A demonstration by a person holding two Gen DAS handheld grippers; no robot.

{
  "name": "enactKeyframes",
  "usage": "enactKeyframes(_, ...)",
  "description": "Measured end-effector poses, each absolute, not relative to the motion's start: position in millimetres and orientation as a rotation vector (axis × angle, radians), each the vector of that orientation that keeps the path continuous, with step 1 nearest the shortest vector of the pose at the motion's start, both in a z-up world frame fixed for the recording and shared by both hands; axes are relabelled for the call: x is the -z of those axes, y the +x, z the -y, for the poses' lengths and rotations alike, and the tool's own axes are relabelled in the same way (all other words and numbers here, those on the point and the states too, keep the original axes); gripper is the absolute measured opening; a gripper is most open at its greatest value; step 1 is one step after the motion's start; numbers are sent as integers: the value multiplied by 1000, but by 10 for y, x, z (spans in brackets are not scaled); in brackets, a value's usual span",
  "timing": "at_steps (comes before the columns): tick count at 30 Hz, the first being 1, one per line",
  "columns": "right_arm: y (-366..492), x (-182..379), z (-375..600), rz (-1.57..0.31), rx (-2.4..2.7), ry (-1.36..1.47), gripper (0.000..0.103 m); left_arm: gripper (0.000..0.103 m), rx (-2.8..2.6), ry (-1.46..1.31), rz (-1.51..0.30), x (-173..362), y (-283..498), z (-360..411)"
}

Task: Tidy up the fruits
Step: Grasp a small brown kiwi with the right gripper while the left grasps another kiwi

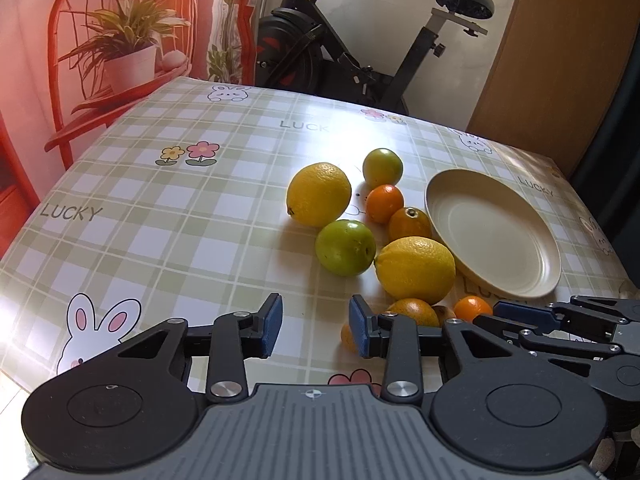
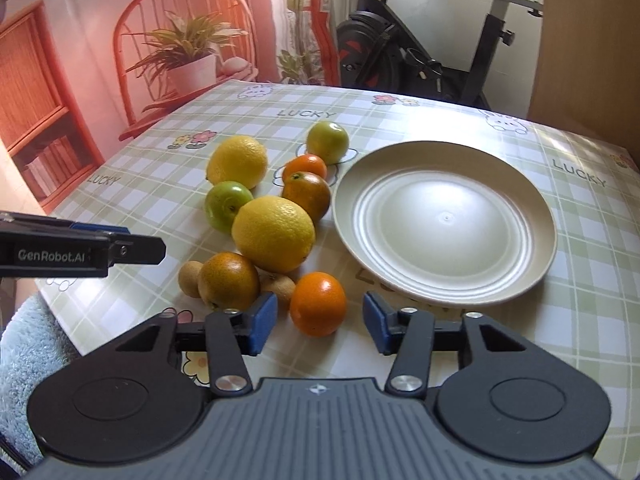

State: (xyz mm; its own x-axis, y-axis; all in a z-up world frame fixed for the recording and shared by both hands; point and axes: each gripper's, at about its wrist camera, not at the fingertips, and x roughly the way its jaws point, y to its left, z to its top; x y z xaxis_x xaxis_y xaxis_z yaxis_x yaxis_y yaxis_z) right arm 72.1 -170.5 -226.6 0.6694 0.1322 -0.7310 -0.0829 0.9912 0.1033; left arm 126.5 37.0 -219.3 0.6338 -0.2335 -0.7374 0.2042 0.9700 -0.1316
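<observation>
Several fruits lie in a cluster on the checked tablecloth left of an empty beige plate (image 2: 444, 224): two lemons (image 2: 274, 234) (image 2: 238, 162), two green fruits (image 2: 226, 206) (image 2: 328, 142), several oranges and two small brown fruits (image 2: 190, 278). My right gripper (image 2: 320, 326) hovers low over the near orange (image 2: 318, 304). Its blue pads stand apart on either side of the orange without touching it. My left gripper (image 1: 316, 328) is open over bare cloth, just left of a dark orange (image 1: 414, 312) and the near lemon (image 1: 416, 270). In the left wrist view the plate (image 1: 492, 232) lies to the right.
The table's near edge runs just under both grippers. A fluffy pale cloth (image 2: 28, 360) shows at the lower left. An exercise bike (image 1: 360, 48) stands behind the far edge, beside a wall hanging printed with a chair and plant (image 1: 120, 52).
</observation>
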Motion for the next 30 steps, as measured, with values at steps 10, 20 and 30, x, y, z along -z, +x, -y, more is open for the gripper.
enactKeyframes(10,842,2257,1477,-789,-211,-32,7,35,282,-54,-853,2270,1266,-362)
enactKeyframes(20,972,2378,1464,-842,-208,-14,14,34,291,-82,-869,2319,1273,-402)
enactKeyframes(30,978,2414,1472,-863,-213,2,31,35,331,-86,-896,2388,1277,-393)
